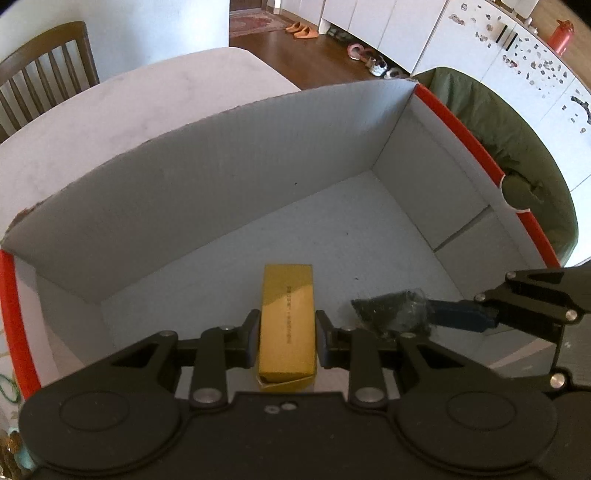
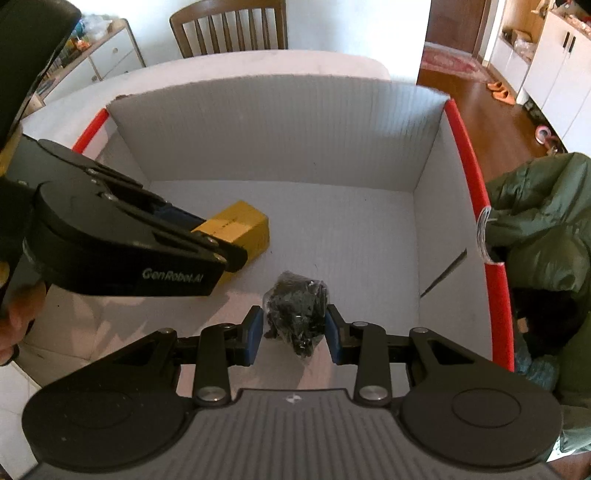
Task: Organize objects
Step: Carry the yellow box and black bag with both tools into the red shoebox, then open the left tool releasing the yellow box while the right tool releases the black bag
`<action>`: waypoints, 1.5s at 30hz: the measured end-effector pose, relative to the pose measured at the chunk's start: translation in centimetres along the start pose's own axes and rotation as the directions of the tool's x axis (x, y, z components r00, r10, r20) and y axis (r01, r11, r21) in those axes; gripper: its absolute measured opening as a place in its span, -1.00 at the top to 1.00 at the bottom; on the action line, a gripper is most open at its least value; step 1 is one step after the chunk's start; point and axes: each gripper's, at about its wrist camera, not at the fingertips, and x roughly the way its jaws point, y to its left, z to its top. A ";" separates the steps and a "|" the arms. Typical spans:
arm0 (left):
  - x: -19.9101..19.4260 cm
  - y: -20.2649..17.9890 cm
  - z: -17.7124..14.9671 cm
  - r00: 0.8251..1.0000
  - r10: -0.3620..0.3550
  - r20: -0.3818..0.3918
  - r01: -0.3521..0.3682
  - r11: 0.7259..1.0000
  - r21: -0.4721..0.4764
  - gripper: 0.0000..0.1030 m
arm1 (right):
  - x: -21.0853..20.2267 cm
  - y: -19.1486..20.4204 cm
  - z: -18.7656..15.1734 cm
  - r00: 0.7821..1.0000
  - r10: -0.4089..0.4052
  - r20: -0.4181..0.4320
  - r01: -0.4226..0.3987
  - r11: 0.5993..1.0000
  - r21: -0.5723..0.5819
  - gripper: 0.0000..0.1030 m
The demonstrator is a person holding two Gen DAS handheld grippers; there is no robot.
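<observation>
A large white cardboard box with red-taped edges stands open on the table. My left gripper reaches into it, shut on a long yellow carton held lengthwise between the fingers. To its right, my right gripper is shut on a small clear bag of black parts. In the right wrist view the bag sits between the blue pads of the right gripper, low over the box's floor. The left gripper holds the carton at the left.
The box sits on a white table with a wooden chair behind it. A green padded jacket lies against the box's right wall. A hand grips the left tool. Shoes lie on the wooden floor.
</observation>
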 end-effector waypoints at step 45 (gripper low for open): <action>-13.6 -0.8 -5.8 0.949 -0.002 0.314 0.021 0.998 -0.057 -0.13 | -12.2 1.7 -3.0 0.940 0.048 0.338 -0.050 0.999 -0.003 -0.11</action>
